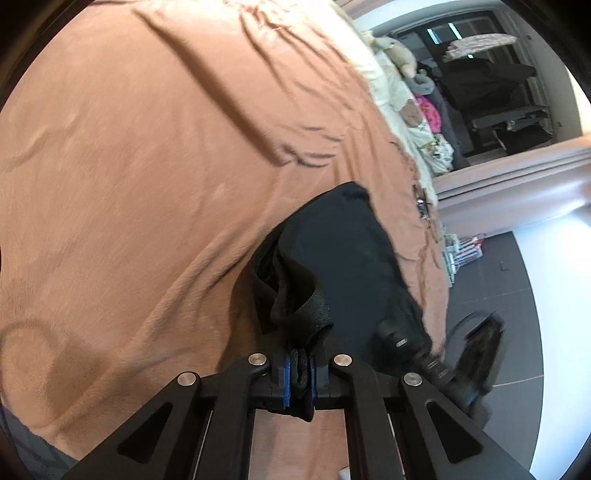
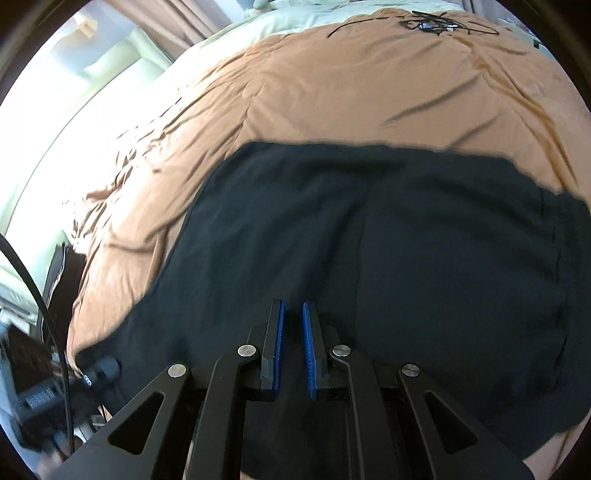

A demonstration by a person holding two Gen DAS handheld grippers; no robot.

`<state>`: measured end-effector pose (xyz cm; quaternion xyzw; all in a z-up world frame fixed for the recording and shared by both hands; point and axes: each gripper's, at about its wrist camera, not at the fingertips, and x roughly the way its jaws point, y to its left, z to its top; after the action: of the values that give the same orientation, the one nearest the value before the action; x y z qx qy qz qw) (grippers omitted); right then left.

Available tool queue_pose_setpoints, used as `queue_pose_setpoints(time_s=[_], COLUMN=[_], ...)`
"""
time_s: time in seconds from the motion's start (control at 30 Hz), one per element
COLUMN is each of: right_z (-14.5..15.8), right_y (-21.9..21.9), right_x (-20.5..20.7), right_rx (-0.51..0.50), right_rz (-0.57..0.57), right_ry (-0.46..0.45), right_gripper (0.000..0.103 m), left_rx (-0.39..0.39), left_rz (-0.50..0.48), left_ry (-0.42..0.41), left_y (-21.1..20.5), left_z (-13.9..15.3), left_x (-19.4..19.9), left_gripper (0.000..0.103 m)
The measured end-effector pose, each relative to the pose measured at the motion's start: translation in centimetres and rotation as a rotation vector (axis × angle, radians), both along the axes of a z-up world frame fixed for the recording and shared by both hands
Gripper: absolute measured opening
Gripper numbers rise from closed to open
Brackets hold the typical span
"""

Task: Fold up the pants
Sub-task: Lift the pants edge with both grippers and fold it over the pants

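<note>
The left gripper (image 1: 301, 373) clamps a bunched edge of the black fabric pants (image 2: 369, 258) (spread on the wrinkled orange-brown bedspread (image 2: 332, 92)); the right gripper (image 2: 293, 350) hovers above them, fingers slightly apart.

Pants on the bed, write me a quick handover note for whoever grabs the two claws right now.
Left claw: shut on a bunched edge of the black pants, lifting that part off the brown blanket.
Right claw: open, holding nothing, hovering low over the flat part of the pants.
Position: most of the pants lie spread on the blanket; a tangle of black cable lies at the far end.
Done: one edge picked up.
Left: carry the edge over, lay it flat, smooth it, finish the folds.
</note>
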<state>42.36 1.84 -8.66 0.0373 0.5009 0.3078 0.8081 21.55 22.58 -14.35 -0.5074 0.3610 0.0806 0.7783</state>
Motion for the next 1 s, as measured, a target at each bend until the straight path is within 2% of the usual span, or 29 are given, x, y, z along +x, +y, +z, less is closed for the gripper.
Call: queue_pose_setpoints(time_s=[0.17, 0.33, 0.57, 0.7, 1.0], right_z=[-0.8, -1.2, -1.5, -0.4, 1.7], right_y=[-1.1, -2.4, -4.9, -7.4, -13.5], right_x=[-2.3, -4.6, -6.1, -6.4, -7.2], right_rx=[0.017, 0.06, 0.134, 0.17, 0.224], right_rz=[-0.023, -0.029, -0.03, -0.052, -0.111], right_ry=[0.001, 0.026, 0.07, 0.051, -0.001], right_gripper=[0.007, 0.007, 0.007, 0.007, 0.007], left_rx=[0.059, 0.078, 0.124, 0.155, 0.158], left_rz=[-0.051, -0.105, -0.253, -0.323, -0.435], left_ry=[-0.068, -0.119, -0.206, -0.222, -0.219], left_y=[-0.8, -1.7, -4.5, -6.7, -11.0], left_z=[2.6, 4.2, 7.2, 8.2, 8.4], left_x=[1.0, 2.6, 4.9, 6.4, 10.0], left_gripper=[0.006, 0.006, 0.006, 0.006, 0.006])
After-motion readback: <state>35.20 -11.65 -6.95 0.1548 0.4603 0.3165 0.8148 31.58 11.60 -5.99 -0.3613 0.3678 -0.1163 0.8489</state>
